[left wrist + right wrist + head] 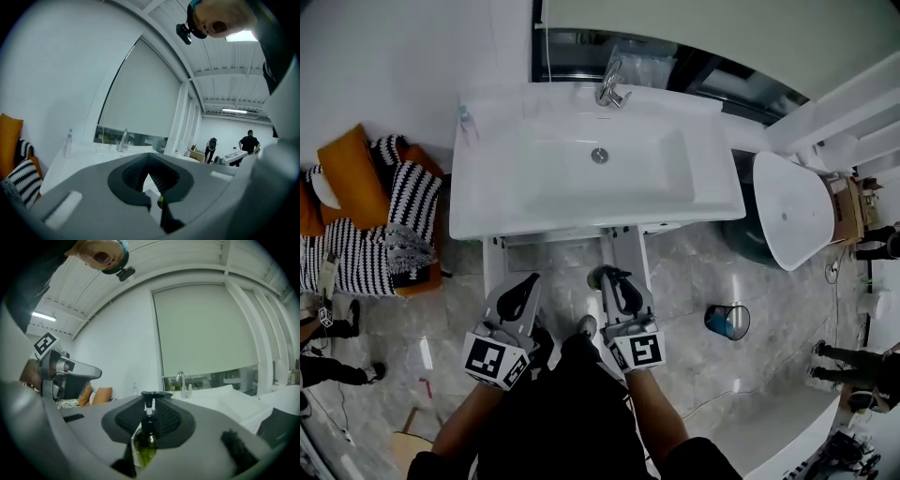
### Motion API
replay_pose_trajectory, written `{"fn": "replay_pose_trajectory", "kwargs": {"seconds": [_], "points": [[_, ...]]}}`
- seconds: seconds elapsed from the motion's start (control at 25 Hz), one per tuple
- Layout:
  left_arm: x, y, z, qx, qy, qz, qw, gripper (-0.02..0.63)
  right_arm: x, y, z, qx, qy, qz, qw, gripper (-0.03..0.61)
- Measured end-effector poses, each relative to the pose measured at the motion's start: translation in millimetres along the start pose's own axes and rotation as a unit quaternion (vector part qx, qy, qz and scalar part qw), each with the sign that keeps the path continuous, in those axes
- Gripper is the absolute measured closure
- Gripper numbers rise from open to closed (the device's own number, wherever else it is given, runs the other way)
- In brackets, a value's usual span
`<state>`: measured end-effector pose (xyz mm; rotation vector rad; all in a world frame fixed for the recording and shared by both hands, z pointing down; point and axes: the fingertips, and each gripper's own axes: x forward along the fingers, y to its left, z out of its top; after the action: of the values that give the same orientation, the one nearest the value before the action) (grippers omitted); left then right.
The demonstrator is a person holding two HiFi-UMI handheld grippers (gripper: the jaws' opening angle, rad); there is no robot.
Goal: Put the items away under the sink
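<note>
One bottle [146, 442] clamped in right gripper's [149, 417] jaws.

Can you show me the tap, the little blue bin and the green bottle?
tap [612, 86], head view, on its shiny spout.
blue bin [719, 325], head view, on its blue side.
green bottle [146, 439], right gripper view, on its green body.

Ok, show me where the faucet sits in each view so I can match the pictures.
Head view: the faucet at top centre, on the back rim of the white sink.
Left gripper view: left of centre, small, above the grey jaws, before the window.
Right gripper view: just right of centre, beyond the pump bottle gripped in the jaws.
Shared landmark: the white sink top, in all three.
</note>
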<state>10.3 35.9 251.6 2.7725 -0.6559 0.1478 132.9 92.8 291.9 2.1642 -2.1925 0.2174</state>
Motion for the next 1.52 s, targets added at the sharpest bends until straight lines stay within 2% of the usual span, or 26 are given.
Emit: {"fn": "replay_pose_trajectory", "kwargs": {"seconds": [0.12, 0.28, 0.48, 0.72, 1.08, 1.52], "points": [[6, -4, -7, -0.003, 0.004, -0.003, 1.0, 0.607, -3, -6, -10, 0.002, 0.011, -0.004, 1.0, 0.502], [15, -9, -15, -0.002, 0.004, -0.001, 1.0, 0.607, -6, -17, -20, -0.008, -0.004, -0.002, 1.0, 0.502], [33, -6, -41, -0.006, 0.006, -0.003, 1.0, 0.607, -4, -35, -47, 0.0, 0.004, -0.012, 1.0, 0.502], [56, -1, -90, -0.007, 0.0, -0.008, 0.9999, 0.607, 4, -49, -98, -0.011, -0.006, -0.016, 1.0, 0.502], [86, 8, -160, -0.019, 0.003, -0.009, 0.9998, 0.607, 26, -64, -170, 0.001, -0.005, -0.022, 1.0, 0.502], [116, 41, -250, -0.032, 0.002, 0.001, 0.9995, 0.607, 55, -80, -264, 0.007, 0.0, -0.026, 1.0, 0.502]]}}
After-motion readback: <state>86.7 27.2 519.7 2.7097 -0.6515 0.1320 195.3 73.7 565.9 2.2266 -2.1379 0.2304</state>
